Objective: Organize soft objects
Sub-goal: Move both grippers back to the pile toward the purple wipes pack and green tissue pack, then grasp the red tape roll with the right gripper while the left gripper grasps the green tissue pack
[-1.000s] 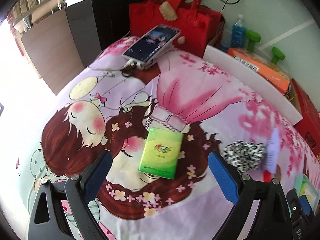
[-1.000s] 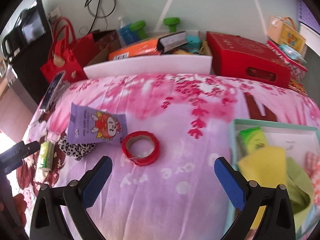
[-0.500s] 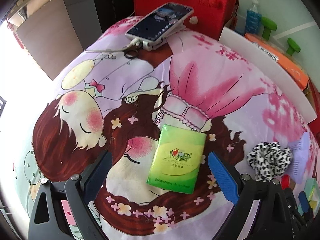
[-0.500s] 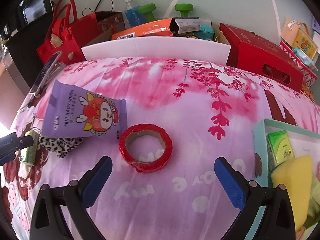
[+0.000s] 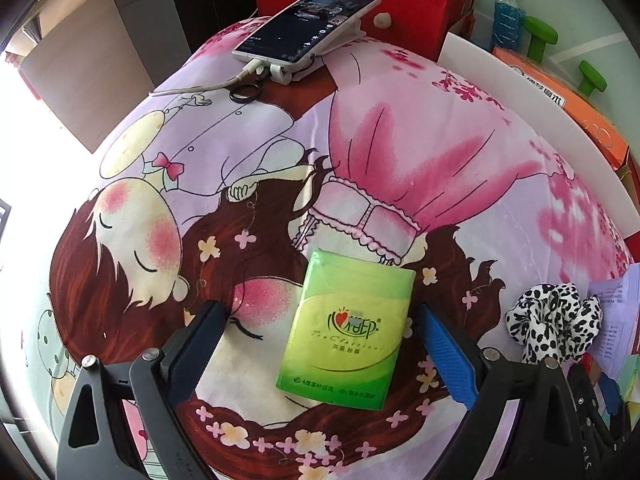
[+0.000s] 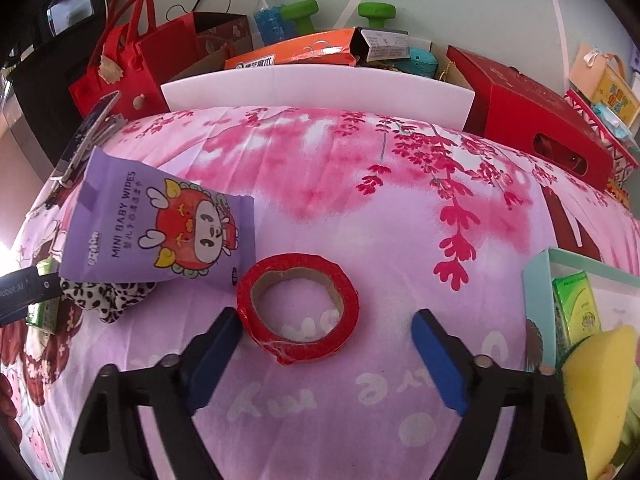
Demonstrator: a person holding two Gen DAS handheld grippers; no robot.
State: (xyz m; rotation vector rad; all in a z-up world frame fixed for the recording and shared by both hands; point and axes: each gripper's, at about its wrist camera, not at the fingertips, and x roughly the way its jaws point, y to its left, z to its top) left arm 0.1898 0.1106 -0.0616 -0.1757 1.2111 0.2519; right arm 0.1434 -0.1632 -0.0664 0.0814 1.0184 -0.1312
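Hovering over a printed cloth (image 5: 420, 152) in pink and lilac, smooth and faintly creased, both grippers point steeply down at it. The left gripper (image 5: 316, 344) stands spread wide, its blue ribbed pads either side of a flat, glossy green tissue pack (image 5: 348, 328) lying on the cartoon girl's brown hair; the pads are not touching it. Just right of that pack sits a ruffled leopard-print scrunchie (image 5: 554, 320), soft and bunched.

The right gripper (image 6: 324, 344) is also spread, though its jaws have just been closing in a little. A roll of red tape (image 6: 298, 306), a shiny ring with a brown cardboard core, lies between the pads, its left edge very near the left pad; I cannot tell whether they touch. Beside the roll, a crinkly purple baby wipes pouch (image 6: 160, 228) rests partly on the scrunchie.

At the right edge stands a pale teal box (image 6: 538, 292) holding another green pack (image 6: 576, 308) and a porous yellow sponge (image 6: 600, 380). At the far left corner of the cloth a phone (image 5: 308, 20) leans on a white stand, a red felt bag (image 6: 116, 76) behind it.
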